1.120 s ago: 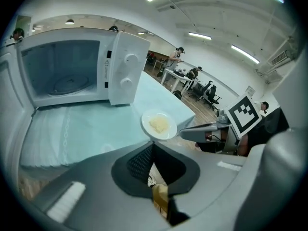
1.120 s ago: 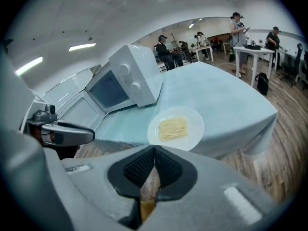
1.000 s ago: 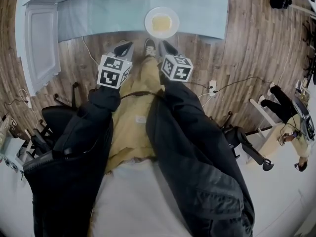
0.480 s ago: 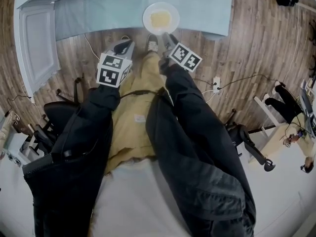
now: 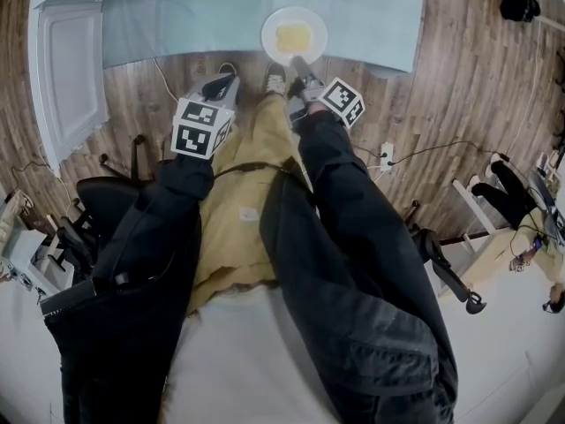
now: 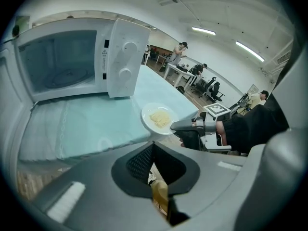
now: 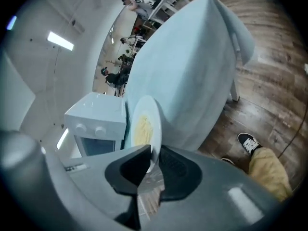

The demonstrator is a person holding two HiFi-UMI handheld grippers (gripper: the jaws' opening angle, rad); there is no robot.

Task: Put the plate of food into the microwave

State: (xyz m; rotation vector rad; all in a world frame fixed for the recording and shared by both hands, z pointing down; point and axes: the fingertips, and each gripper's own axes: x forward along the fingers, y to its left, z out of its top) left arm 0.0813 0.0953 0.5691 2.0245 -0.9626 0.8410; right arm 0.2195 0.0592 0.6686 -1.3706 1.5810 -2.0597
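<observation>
A white plate of yellow food sits near the front edge of the table, which is covered in pale blue cloth. My right gripper is at the plate's near rim. In the right gripper view the jaws have just been closing and the plate has its rim pinched between the pads. The white microwave stands at the back left with its cavity showing. My left gripper hangs over the floor short of the table, its jaws shut with nothing in them.
The microwave door hangs open past the table's left end. Cables and a power strip lie on the wooden floor at the right. Office chairs stand beside my legs. People work at desks in the background.
My right gripper has moved forward to the plate's near rim and rolled, its marker cube turning over. The left gripper has stayed where it was.
</observation>
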